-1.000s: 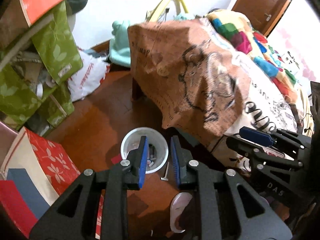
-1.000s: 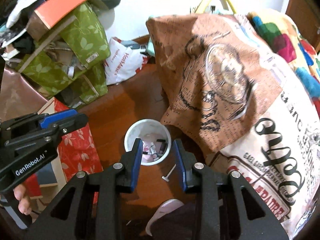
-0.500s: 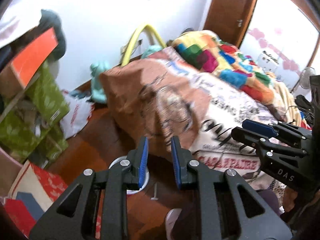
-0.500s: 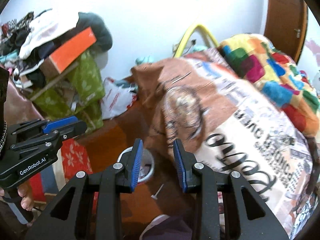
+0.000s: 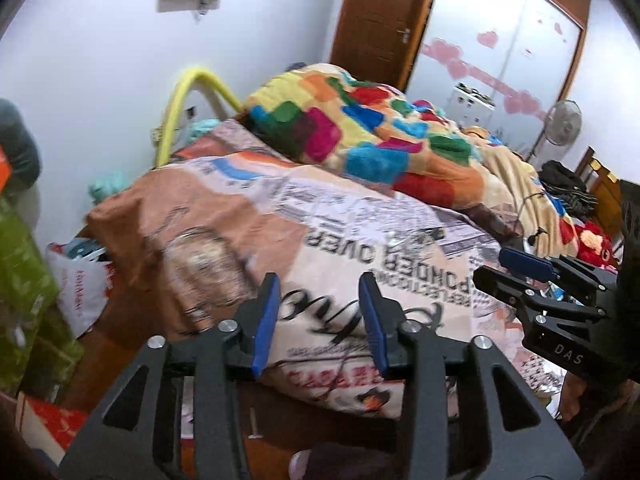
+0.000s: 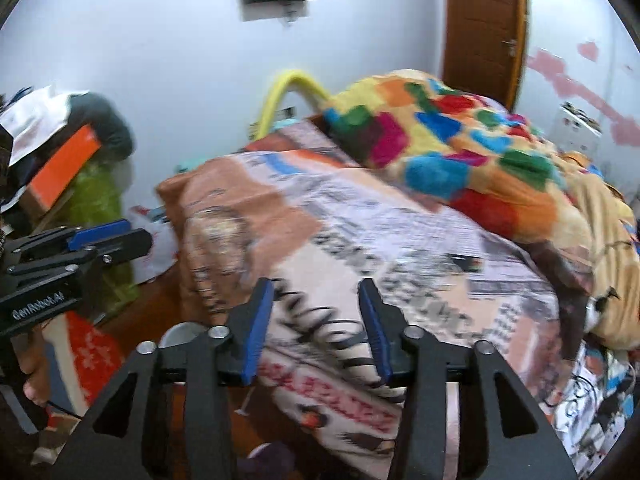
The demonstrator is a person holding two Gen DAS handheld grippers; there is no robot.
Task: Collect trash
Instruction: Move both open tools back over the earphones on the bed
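Blue-padded, the left gripper (image 5: 320, 320) and right gripper (image 6: 316, 322) are held spread and empty above the printed bedspread (image 6: 400, 248); the white trash bin (image 6: 180, 334) is glimpsed on the floor below.

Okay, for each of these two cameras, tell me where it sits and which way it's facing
Left wrist: sits on the left gripper, faces across the printed bedspread; its open jaws and the right gripper show.
Right wrist: sits on the right gripper, faces the same bed; its open jaws, the left gripper and some bare skin at the left edge show.
Both share the bedspread, colourful blanket, yellow hoop and door.
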